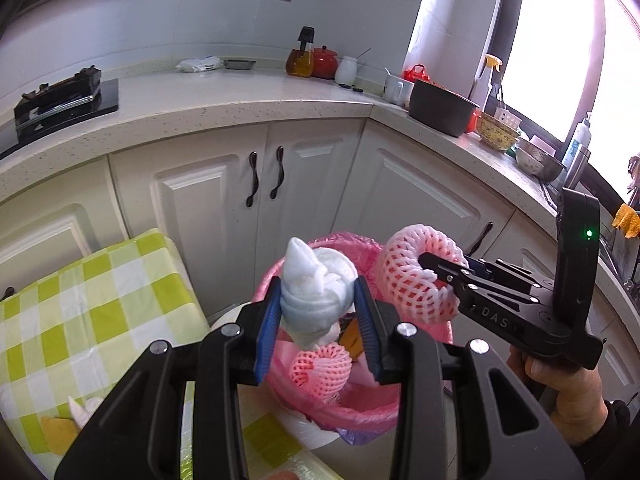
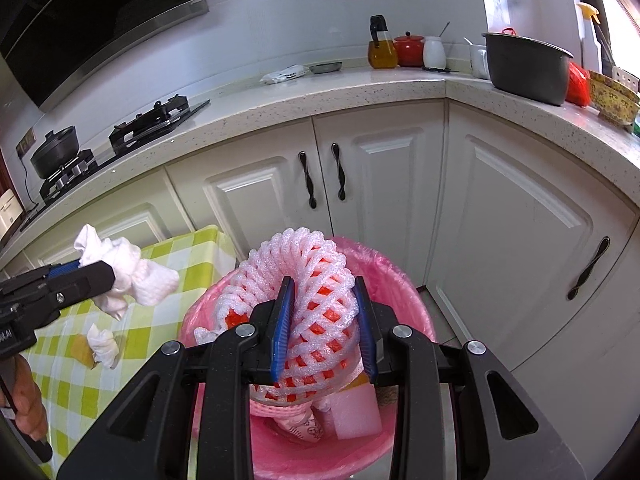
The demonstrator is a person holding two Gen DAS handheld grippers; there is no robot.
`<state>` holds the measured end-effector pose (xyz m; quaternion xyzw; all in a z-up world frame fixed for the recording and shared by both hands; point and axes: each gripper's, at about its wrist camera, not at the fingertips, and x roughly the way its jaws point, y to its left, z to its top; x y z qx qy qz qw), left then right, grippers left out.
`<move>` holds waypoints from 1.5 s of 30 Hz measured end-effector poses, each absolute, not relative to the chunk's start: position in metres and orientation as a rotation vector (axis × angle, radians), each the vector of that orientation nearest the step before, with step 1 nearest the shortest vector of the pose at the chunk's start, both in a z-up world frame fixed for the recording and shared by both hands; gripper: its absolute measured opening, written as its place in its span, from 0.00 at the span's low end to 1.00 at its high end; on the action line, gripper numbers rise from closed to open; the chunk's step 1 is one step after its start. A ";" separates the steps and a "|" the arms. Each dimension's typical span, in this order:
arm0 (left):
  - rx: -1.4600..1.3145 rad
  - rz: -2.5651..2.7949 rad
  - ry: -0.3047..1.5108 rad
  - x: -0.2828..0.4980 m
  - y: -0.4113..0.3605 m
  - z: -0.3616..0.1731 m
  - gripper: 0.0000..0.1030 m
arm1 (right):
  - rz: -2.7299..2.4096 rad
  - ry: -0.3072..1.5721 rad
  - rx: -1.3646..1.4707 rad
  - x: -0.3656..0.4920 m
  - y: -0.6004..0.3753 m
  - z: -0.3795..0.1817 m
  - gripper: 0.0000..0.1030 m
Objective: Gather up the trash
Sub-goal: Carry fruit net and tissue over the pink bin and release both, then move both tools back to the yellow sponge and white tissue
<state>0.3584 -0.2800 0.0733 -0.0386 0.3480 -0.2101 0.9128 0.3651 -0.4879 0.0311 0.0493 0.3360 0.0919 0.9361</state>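
Kitchen corner, white cabinets; checked-cloth surface [image 2: 168, 256] at left. Pink-lined bin [image 2: 404, 280] below both tools, part filled with foam net and packaging. Left gripper [image 1: 316, 312]: fingers closed on crumpled white tissue [image 1: 316, 284], held above bin. Right gripper [image 2: 324, 320]: fingers closed on pink foam fruit net [image 2: 304, 272], over bin mouth. Loose tissue [image 2: 103, 343] remains on cloth. Handling note: centre each item over the opening, part the fingers fully, let springy net fall clear of rim.
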 end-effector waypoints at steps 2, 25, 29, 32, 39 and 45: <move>-0.080 -0.440 0.722 0.364 -0.287 0.074 0.35 | 0.180 0.685 0.103 0.368 -0.491 0.032 0.31; -0.077 -0.429 0.768 0.385 -0.291 0.058 0.65 | 0.127 0.678 0.100 0.372 -0.508 0.036 0.51; -0.073 -0.427 0.763 0.380 -0.287 0.061 0.65 | 0.133 0.676 0.100 0.370 -0.503 0.037 0.51; -0.077 -0.426 0.758 0.378 -0.285 0.063 0.65 | 0.135 0.676 0.096 0.369 -0.501 0.039 0.51; -0.085 -0.417 0.756 0.373 -0.277 0.065 0.65 | 0.136 0.678 0.089 0.366 -0.497 0.040 0.52; -0.098 -0.405 0.759 0.366 -0.265 0.061 0.65 | 0.143 0.682 0.081 0.363 -0.490 0.039 0.58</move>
